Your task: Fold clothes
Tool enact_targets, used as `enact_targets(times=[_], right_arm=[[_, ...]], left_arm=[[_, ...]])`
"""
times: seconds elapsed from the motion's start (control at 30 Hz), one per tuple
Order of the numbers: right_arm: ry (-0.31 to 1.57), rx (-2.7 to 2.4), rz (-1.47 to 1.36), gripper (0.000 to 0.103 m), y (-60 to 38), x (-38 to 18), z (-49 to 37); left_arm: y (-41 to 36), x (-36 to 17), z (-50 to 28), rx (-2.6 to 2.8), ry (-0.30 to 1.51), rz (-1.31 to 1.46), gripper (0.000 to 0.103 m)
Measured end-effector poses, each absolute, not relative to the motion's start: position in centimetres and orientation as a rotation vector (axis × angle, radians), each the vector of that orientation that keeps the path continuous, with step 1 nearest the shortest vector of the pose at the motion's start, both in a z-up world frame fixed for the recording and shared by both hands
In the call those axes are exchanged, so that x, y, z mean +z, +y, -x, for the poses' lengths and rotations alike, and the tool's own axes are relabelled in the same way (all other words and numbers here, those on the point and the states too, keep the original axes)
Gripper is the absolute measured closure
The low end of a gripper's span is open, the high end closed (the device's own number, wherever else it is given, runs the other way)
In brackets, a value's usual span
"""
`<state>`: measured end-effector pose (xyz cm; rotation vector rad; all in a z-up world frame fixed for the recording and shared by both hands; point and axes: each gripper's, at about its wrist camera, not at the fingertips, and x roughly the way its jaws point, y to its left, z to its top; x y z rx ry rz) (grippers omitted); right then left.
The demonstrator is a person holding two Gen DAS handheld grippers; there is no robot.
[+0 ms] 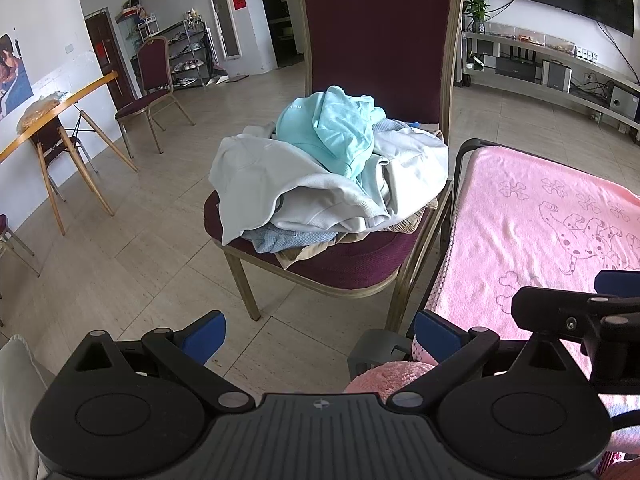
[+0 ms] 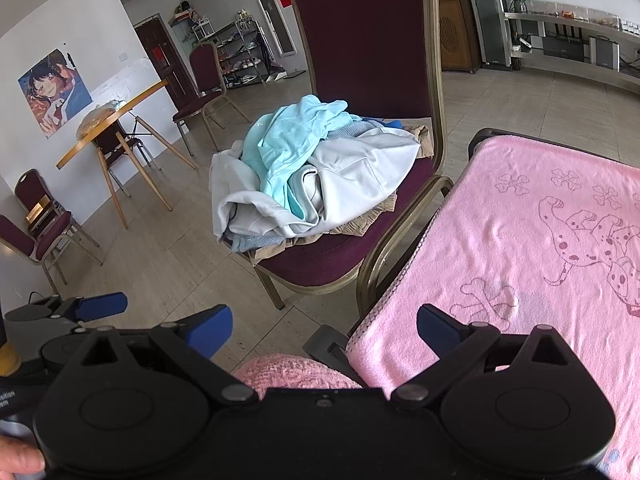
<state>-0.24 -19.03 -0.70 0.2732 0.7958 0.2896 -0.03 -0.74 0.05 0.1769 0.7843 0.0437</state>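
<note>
A heap of clothes (image 1: 320, 176) lies on the seat of a maroon chair (image 1: 380, 36): a turquoise garment (image 1: 332, 128) on top, pale grey-blue ones (image 1: 260, 184) under it, tan cloth at the bottom. The heap also shows in the right wrist view (image 2: 316, 176). My left gripper (image 1: 320, 336) is open and empty, held low in front of the chair, well short of the heap. My right gripper (image 2: 324, 328) is open and empty, over the corner of the pink towel. The right gripper's fingers (image 1: 560, 312) show at the right edge of the left wrist view.
A table covered with a pink dog-print towel (image 1: 540, 220) stands right of the chair, also in the right wrist view (image 2: 520, 240). A wooden table (image 1: 60, 112) and more maroon chairs (image 1: 154, 80) stand at the left wall. Tiled floor (image 1: 140, 260) lies between.
</note>
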Motion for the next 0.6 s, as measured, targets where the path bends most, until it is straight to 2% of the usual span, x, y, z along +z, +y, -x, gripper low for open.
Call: enact_targets(times=[0.6], right_arm=[[0.803,0.288,-0.272,0.003,-19.15,-0.86,0.14]], left_arm=[[-0.3,-0.25,-0.21,0.039,0.797,-0.172,0.001]])
